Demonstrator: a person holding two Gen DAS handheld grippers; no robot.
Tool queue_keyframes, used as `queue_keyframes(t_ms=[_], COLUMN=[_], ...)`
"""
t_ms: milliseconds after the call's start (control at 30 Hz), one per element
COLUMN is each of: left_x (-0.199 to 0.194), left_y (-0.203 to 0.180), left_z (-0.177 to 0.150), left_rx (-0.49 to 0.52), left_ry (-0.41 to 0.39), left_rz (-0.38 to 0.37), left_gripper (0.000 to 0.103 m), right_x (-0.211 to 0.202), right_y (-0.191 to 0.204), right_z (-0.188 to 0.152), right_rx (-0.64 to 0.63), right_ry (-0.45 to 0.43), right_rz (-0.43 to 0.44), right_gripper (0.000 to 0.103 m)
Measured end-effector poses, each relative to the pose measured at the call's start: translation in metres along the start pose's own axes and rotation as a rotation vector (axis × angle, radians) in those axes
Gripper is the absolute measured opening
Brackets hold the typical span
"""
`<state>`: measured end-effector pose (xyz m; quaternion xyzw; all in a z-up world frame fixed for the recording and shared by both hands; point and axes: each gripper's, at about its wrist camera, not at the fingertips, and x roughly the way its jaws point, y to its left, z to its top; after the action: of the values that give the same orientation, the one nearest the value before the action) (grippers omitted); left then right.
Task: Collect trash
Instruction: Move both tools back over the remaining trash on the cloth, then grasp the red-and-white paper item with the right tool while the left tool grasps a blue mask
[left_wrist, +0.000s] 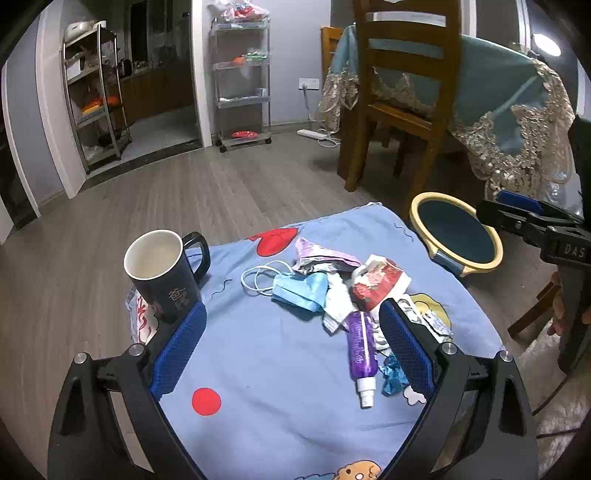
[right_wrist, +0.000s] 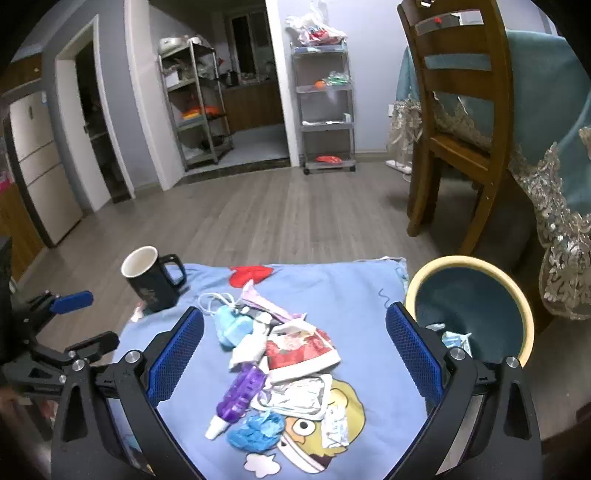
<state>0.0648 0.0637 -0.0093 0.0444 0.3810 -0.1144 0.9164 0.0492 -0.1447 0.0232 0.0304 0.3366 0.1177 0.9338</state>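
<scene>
- Right wrist view: a heap of crumpled wrappers and trash (right_wrist: 291, 354) lies mid-way on the light blue cartoon-print cloth (right_wrist: 354, 295), with a purple plastic tube (right_wrist: 240, 395) and blue face mask (right_wrist: 231, 326) among it.
- Right gripper (right_wrist: 295, 354) hovers over the heap, jaws spread wide, holding nothing.
- Left gripper (left_wrist: 291, 350) is likewise agape and empty.
- Yellow-rimmed teal bin (right_wrist: 476, 302) sits just beside the cloth's right edge; a black ceramic mug (right_wrist: 151, 277) stands at the left corner.

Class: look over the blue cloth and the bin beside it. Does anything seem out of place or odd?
Yes: the mug stands upright at the cloth's corner beside the trash pile; it looks clean, not trash.
</scene>
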Motion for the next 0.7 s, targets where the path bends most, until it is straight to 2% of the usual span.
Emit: queue_keyframes(t_ms=[200, 300, 433, 533, 700], left_x=[0.020, 0.038, 0.061, 0.073, 0.085], left_y=[0.008, 0.008, 0.005, 0.003, 0.005], left_z=[0.004, 0.005, 0.003, 0.004, 0.004], left_rx=[-0.029, -0.034, -0.027, -0.014, -0.052], left_ry=[0.025, 0.054, 0.102, 0.114, 0.130], left_rz=[-0.009, 0.002, 0.019, 0.029, 0.002], left_gripper=[0.093, 0.094, 0.094, 0.094, 0.094], right_x=[0.017, 0.032, 0.070, 0.097, 0.136], right_y=[0.002, -0.007, -0.025, -0.032, -0.036], right_z=[0.000, -0.004, -0.013, -0.023, -0.040], right_rx=[-0.026, 0.034, 0.129, 0.152, 0.182], right_ry=[0.019, 0.054, 0.170, 0.245, 0.341], right_rz=[-0.028, -0.020, -0.018, -0.029, -0.015], right_gripper=[0.098, 0.098, 0.098, 0.098, 0.098])
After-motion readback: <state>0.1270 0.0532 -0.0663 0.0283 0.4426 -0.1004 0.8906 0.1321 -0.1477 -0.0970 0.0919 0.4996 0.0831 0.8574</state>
